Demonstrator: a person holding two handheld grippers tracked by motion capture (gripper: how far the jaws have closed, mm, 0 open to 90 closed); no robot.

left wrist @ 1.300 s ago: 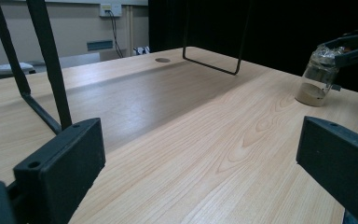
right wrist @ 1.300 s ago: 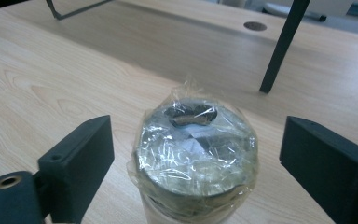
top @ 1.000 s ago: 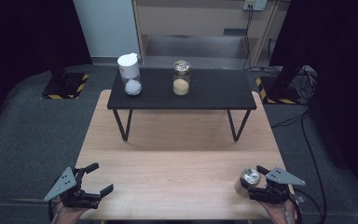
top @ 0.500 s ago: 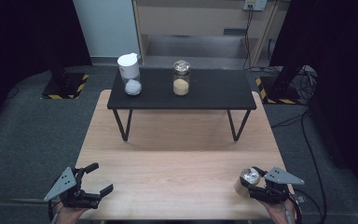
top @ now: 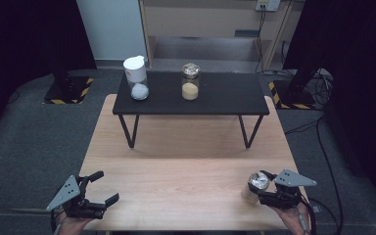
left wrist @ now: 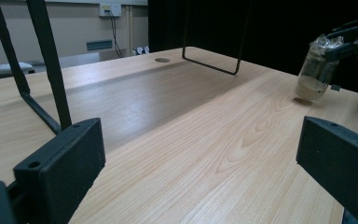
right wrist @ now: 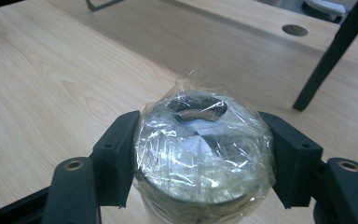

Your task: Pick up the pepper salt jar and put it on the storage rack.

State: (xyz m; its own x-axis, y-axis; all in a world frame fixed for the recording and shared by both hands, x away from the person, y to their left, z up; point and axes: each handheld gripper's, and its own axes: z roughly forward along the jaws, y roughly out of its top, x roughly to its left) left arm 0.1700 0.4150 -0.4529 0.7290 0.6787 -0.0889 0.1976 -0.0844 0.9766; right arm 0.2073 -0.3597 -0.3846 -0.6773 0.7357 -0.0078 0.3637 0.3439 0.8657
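The thing I have in hand is a small clear glass jar with crinkled plastic film stretched over its mouth (right wrist: 204, 149) and a layer of pale beige powder at its bottom. In my right gripper view the film catches the light in creases and bulges out past the rim. The jar sits at the near right corner of the light wooden table (top: 186, 166), and seen from the left gripper view it leans a little, top toward the right tongs.

My right tongs (top: 263, 192) have just finished closing and now clamp the jar just under the film, one black pad on either side of the neck. The right hand comes in from the bottom edge, holding the tongs roughly level and pointing left across the table.

My left tongs (top: 106, 187) are spread wide with nothing between them, hovering over the near left corner and angled up and to the right, well apart from the jar.

Farther back stands a low black table on thin metal legs (top: 225, 98), carrying a white-lidded jar of white powder (top: 136, 78) and a film-covered jar of beige powder (top: 190, 82).
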